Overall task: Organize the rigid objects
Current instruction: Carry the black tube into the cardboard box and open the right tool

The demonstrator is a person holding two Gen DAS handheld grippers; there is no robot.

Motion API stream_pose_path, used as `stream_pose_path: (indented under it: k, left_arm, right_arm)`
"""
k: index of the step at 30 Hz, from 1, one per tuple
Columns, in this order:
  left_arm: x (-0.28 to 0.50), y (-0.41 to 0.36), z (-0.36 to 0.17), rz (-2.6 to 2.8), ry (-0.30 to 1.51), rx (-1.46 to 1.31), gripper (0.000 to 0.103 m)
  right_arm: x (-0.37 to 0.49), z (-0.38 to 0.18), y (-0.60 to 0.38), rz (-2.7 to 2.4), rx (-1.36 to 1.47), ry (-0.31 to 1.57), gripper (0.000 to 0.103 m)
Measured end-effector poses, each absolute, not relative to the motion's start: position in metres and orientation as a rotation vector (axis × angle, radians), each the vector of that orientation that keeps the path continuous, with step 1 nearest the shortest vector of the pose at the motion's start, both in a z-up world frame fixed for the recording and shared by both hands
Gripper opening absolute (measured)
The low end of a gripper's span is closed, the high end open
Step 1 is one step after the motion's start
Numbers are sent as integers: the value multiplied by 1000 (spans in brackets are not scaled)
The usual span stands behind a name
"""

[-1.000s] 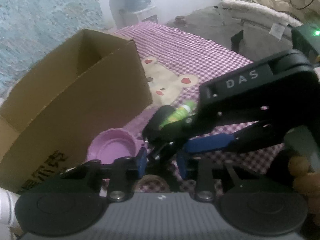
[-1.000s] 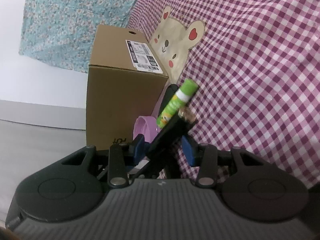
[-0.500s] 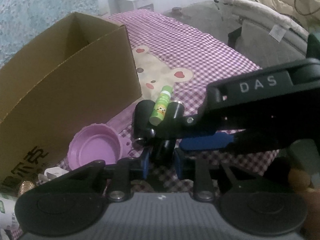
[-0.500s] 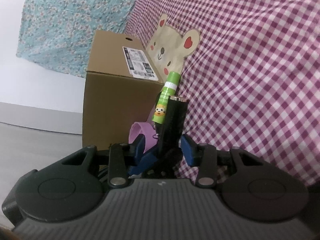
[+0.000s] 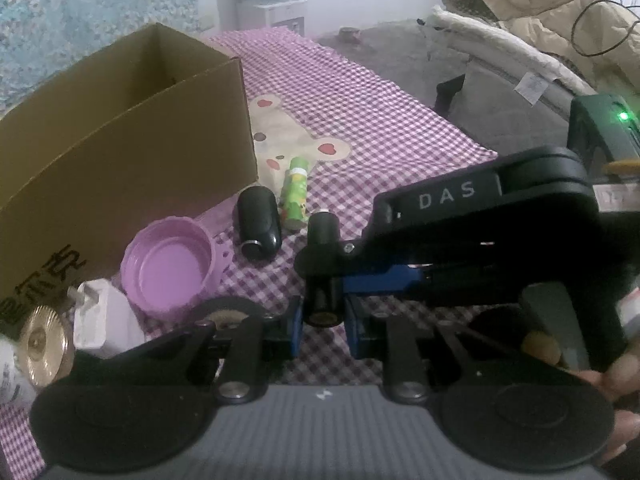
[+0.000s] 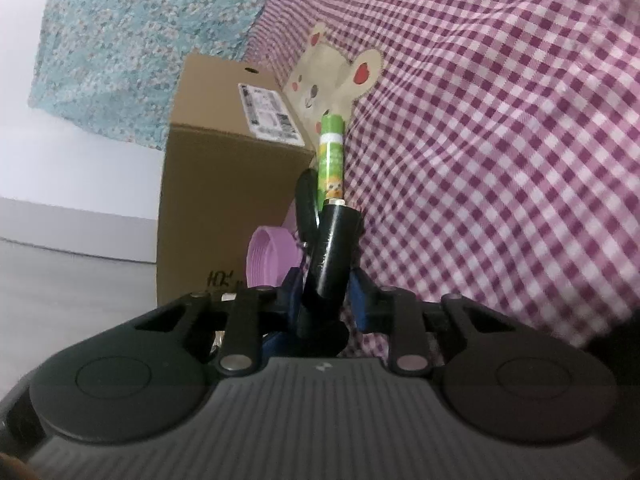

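Both grippers, left [image 5: 320, 322] and right [image 6: 326, 300], close on one black tube [image 5: 323, 264] (a handover, probably). Next the box [image 5: 120, 160] at ten o'clock needs one gripper releasing.

A pink and white checked cloth [image 5: 360, 92] covered the flat top where the things sat. It had a bear face [image 5: 280, 136] sewn on near the middle of the left wrist view. An open brown cardboard box [image 5: 120, 152] stood on the cloth at the left. A purple lid [image 5: 168, 270] lay just in front of the box, open side up. To its right lay a fat black tube [image 5: 259, 222], and just beside that a green stick [image 5: 295, 194]. At the lower left sat a white plug [image 5: 100, 320] and a gold cap [image 5: 42, 340].
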State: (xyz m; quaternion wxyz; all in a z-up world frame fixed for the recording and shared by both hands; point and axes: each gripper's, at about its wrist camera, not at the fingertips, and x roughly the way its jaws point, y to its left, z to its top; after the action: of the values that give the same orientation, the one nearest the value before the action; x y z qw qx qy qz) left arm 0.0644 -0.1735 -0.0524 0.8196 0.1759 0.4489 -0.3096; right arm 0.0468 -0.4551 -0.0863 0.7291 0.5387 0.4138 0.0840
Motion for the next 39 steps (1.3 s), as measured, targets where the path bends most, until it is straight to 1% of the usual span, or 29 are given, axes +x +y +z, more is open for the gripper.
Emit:
stream_pose_path:
  k: [6, 10, 15, 19, 23, 26, 29, 34, 36, 38, 39]
  left_arm:
    - [42, -152, -21, -649, 887, 333, 22]
    - [35, -130, 18, -594, 781, 312, 22]
    - [64, -88, 71, -480, 695, 247, 22]
    - [118, -53, 84, -403, 741, 175, 22]
    - [184, -24, 64, -344, 891, 109, 23]
    - [227, -7, 42, -316, 1004, 73, 23]
    - [260, 0, 26, -279, 1079, 84, 22]
    - [272, 6, 4, -218, 1134, 153, 23]
    - [276, 7, 3, -199, 1139, 164, 26]
    - [275, 11, 4, -200, 1134, 154, 25]
    - [275, 12, 4, -202, 1129, 151, 27]
  right_arm:
    - [29, -53, -442, 236, 1113, 875, 24]
    - [35, -4, -423, 320, 1004, 819, 24]
    - [83, 61, -382, 479, 856, 757, 24]
    - [150, 84, -342, 584, 820, 822, 24]
    - [221, 73, -300, 588, 782, 998, 24]
    - [266, 50, -276, 536, 778, 1154, 24]
    - [296, 31, -258, 509, 771, 1255, 24]
    - [326, 10, -239, 476, 745, 1352, 24]
    - [331, 7, -232, 469, 732, 1366, 24]
    - [335, 4, -224, 457, 708, 1373, 23]
    - [333, 4, -221, 453, 698, 1377, 23]
